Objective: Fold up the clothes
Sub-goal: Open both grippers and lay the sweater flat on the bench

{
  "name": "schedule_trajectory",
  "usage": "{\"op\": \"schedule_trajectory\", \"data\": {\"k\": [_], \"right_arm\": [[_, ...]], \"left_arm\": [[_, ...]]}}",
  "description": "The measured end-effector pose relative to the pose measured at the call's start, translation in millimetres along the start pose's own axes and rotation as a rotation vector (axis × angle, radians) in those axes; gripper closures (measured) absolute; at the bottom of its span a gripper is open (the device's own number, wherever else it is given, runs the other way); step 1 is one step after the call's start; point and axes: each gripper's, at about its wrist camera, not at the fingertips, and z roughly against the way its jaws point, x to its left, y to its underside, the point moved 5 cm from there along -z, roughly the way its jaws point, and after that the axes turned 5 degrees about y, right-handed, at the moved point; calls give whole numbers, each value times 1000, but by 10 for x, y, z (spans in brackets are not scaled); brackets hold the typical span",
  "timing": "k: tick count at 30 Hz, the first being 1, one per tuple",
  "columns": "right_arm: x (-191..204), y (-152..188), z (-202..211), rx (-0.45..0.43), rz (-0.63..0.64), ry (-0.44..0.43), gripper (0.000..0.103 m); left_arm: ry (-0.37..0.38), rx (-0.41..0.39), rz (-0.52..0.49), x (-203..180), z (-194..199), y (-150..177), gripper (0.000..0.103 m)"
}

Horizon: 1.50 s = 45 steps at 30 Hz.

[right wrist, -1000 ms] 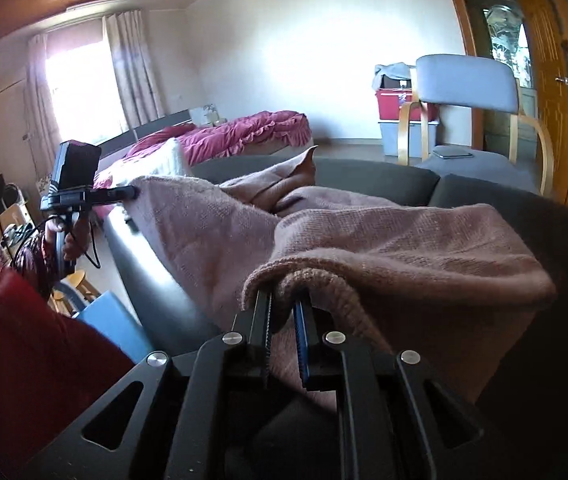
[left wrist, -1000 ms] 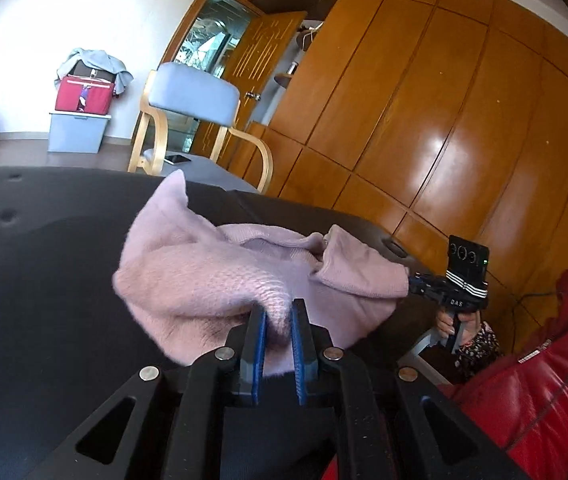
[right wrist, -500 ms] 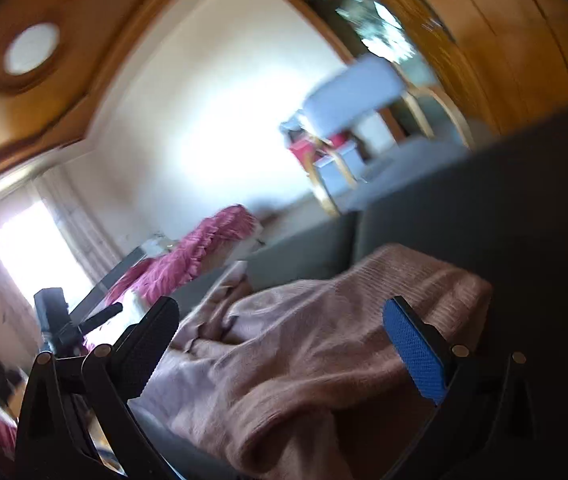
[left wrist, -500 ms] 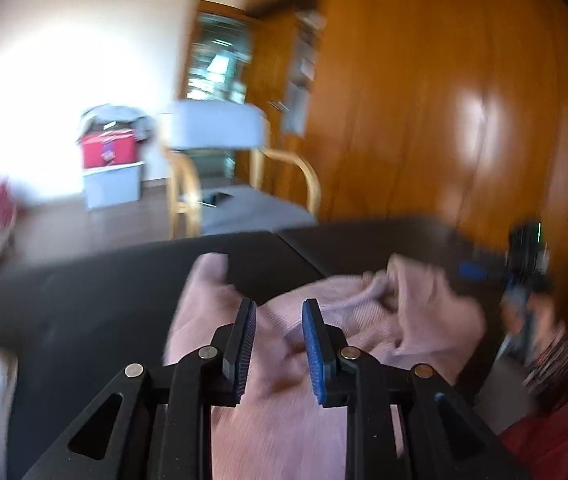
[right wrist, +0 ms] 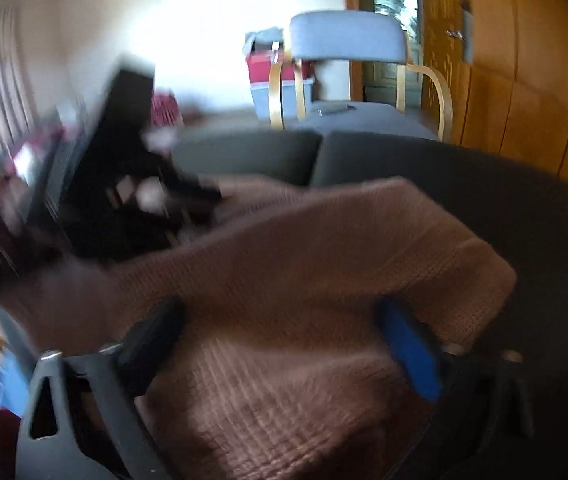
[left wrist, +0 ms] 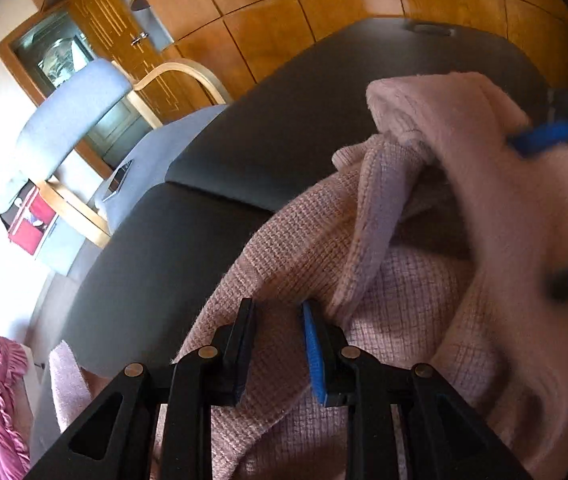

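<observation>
The left gripper (left wrist: 278, 346) has its jaws a narrow way apart over the pale pink knitted sweater (left wrist: 383, 280), gripping nothing, and the right gripper (right wrist: 284, 344) has its jaws spread wide above the same knit, also empty. The sweater lies bunched on the dark grey padded surface (left wrist: 156, 248). Beyond the far edge stands a grey-cushioned bentwood armchair (right wrist: 347, 40) before orange wood-panelled cupboards (right wrist: 523, 80).

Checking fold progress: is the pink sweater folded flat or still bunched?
Bunched: the pink sweater lies in loose, overlapping heaps on the dark table, no neat fold.
</observation>
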Motion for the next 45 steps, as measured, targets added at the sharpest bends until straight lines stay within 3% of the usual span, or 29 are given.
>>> {"op": "schedule_trajectory", "data": {"k": [2,3,6,10,16,22,25,27,29,33,36,39,42,45], "right_arm": [[-50,29,-30,-11,-1,4,37],[-75,43,-45,-16,-1,6,56],[-286,-4,-4,-36,-87,-25,90],[-635,-60,72,-73,-172,29,92],[-1101,-48,170,-129,-264,119,92],[-1720,78,226,-136,-403,253,92],[-2174,272,145,-94,-544,308,92],[-2387,386,100,-54,-609,337,91],[-2494,458,114,-36,-648,359,84],[-2425,389,413,-144,-653,445,55],[-2125,152,612,-250,-567,435,36],[-1669,-105,617,-274,-426,285,24],[-1129,-234,514,-228,-288,71,22],[-624,-250,425,-191,-141,-69,22]], "left_arm": [[-7,-8,49,88,-3,6,87],[-11,-12,74,133,-5,10,95],[-21,-24,148,265,-10,20,99],[-36,-43,252,465,10,49,100],[-71,-101,458,1050,374,320,101],[-171,-81,637,1674,516,875,101],[-216,-57,740,1912,540,1292,103],[-248,-34,801,1998,555,1571,103],[-220,-34,850,2001,579,1810,103],[-180,-102,812,1800,756,1883,103],[-163,-178,716,1597,915,1619,99],[-88,-258,633,1379,999,1106,84],[-35,-282,529,1101,933,613,84],[-28,-242,416,871,637,181,84]]}}
